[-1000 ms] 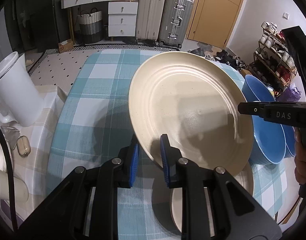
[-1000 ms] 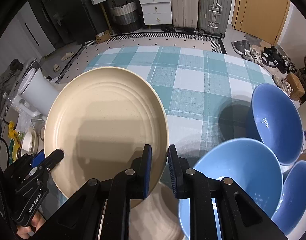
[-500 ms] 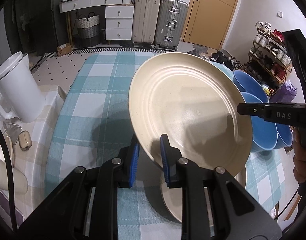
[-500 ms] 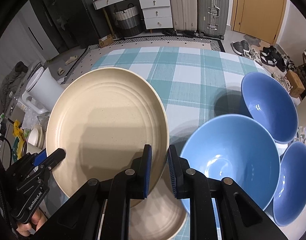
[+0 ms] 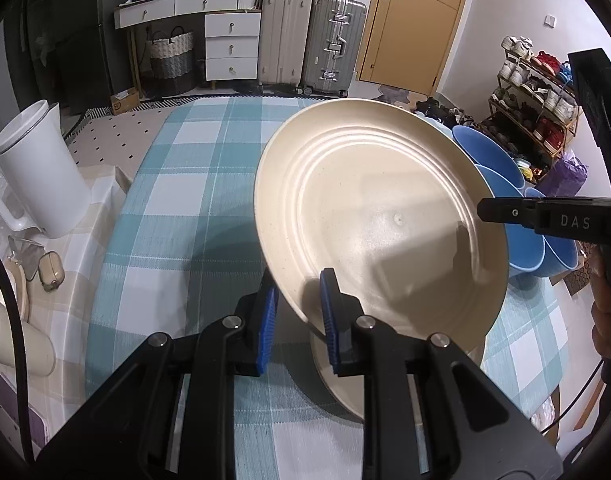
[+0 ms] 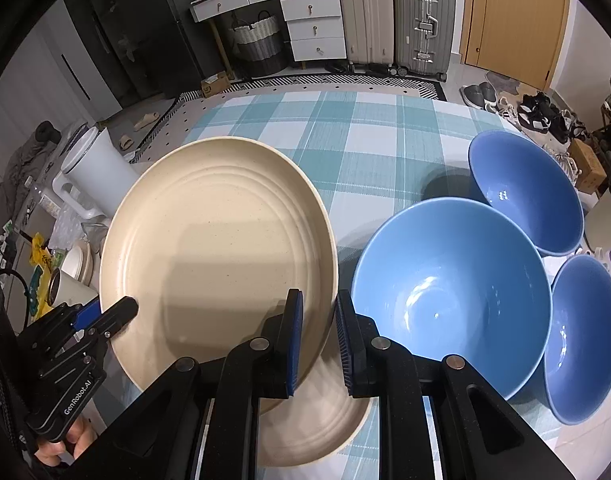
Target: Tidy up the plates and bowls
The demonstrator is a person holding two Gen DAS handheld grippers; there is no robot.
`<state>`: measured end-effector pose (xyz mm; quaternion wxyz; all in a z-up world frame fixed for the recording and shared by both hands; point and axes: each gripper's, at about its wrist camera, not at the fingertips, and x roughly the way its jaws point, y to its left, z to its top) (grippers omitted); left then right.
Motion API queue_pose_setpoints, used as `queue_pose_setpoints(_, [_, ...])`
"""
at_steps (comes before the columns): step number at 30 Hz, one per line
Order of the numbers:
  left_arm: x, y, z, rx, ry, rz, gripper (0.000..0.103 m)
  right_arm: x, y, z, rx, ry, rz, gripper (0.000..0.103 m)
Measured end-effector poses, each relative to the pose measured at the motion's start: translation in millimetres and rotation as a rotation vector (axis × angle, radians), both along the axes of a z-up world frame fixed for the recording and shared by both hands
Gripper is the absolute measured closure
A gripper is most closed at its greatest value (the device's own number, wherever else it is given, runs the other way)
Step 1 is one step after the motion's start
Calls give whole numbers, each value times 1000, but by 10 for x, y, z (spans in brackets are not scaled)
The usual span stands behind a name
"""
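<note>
A cream plate (image 5: 381, 216) is held in the air, tilted, above a second cream plate (image 6: 313, 420) that lies flat on the counter (image 6: 369, 136) with its teal checked cloth. Both tongs are clamped on the raised plate's rim: the left tongs (image 5: 299, 312) grip its near-left edge, and the right tongs (image 6: 317, 340) grip the edge that faces the bowls, each with one blue pad above and one below the rim. Taking the flat plate as the landmark, the raised plate hangs above it and a little off to the side away from the bowls, so the two do not yet line up. To the other side of the flat plate stand three blue bowls, each on the counter by itself: the nearest bowl (image 6: 449, 296) just beside the plate, the far bowl (image 6: 529, 192) behind it, and the third bowl (image 6: 585, 336) at the counter's edge. As I judge it, the job is at an early stage: the plates are about to become one stack, but the raised plate is not yet set down, and none of the bowls has been nested into another. Left to do: lower and release the plate, then gather the bowls together.
</note>
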<state>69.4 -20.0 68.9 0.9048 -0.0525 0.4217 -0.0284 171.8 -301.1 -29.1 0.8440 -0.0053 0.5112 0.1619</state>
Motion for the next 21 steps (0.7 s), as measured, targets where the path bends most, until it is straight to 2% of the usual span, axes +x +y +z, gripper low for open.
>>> queue_pose_setpoints(21, [-304, -95, -164, 16, -8, -53, 85, -355, -165, -204, 20, 6, -7, 86])
